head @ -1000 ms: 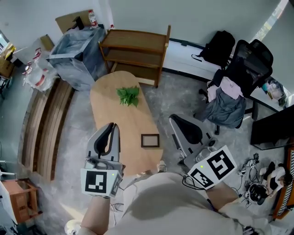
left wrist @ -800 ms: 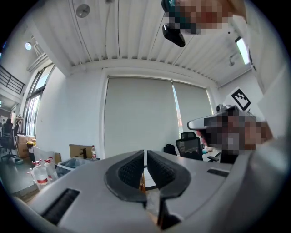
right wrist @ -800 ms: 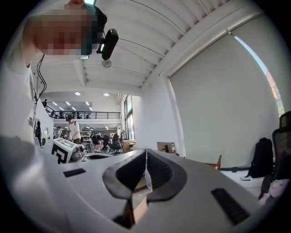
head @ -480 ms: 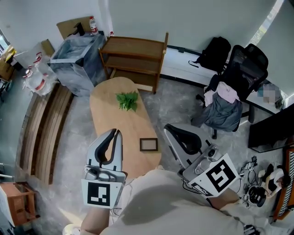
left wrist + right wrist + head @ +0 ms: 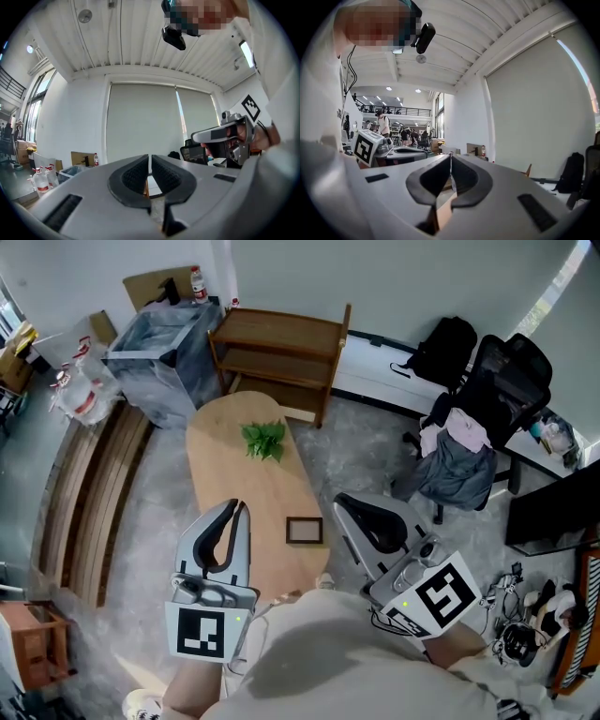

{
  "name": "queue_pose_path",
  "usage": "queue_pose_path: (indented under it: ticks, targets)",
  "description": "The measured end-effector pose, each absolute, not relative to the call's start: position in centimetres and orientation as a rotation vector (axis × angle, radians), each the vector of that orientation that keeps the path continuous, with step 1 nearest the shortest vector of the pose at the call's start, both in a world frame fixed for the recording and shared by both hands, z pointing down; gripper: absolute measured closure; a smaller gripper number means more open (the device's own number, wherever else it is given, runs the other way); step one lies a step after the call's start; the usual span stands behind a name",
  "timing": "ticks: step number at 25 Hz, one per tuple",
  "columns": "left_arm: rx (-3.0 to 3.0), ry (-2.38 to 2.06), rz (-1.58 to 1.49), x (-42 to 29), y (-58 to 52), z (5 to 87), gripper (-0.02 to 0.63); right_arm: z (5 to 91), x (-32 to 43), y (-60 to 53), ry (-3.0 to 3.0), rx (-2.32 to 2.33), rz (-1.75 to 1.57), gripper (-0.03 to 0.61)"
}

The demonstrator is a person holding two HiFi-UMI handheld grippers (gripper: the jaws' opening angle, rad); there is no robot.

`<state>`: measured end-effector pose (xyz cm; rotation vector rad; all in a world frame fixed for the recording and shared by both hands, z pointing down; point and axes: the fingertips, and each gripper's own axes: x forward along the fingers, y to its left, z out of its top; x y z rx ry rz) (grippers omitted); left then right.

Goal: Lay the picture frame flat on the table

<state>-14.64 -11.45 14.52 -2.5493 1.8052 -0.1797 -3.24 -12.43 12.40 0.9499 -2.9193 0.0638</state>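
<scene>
The jaws of the left gripper (image 5: 150, 163) are pressed together, with only a thin slit between the ribbed pads, and nothing is held there. The jaws of the right gripper (image 5: 450, 164) are closed in the same way and are also empty. Both grippers hang in the air in front of the person's body, off the near end of the surface and well apart from it.

The picture frame (image 5: 304, 530) is on the oval wooden surface (image 5: 223, 460), close to its near end and beside its right edge. From the steep head view I cannot tell whether it leans on a stand or is already flat. A green plant sprig (image 5: 263, 439) lies toward the far end, well apart from the frame.

The frame looks small, dark-bordered and stiff, so it is probably light. It may have a glass pane, so I judge it fragile if it drops. The smooth border could slip, so the best hold seems to be across the top edge of the border, not on the pane.

No writing is readable. The cubes show only black and white patterns, and the bottle (image 5: 197, 282) by the far wall has a red label that is too small to read.
</scene>
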Motion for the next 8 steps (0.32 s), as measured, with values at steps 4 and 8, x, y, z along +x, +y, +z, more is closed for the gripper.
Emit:
queue_pose_path:
  ticks: [4, 8]
  targets:
    - [-2.538, 1.821, -0.182, -15.2, -10.9, 14.6, 0.592, 12.5, -3.2, -12.3, -2.922, 0.962, 0.066, 0.577]
    - [-2.531, 1.827, -0.18, -15.7, -10.0, 14.7, 0.592, 12.5, -3.3, -11.9, -2.923, 0.97, 0.061, 0.577]
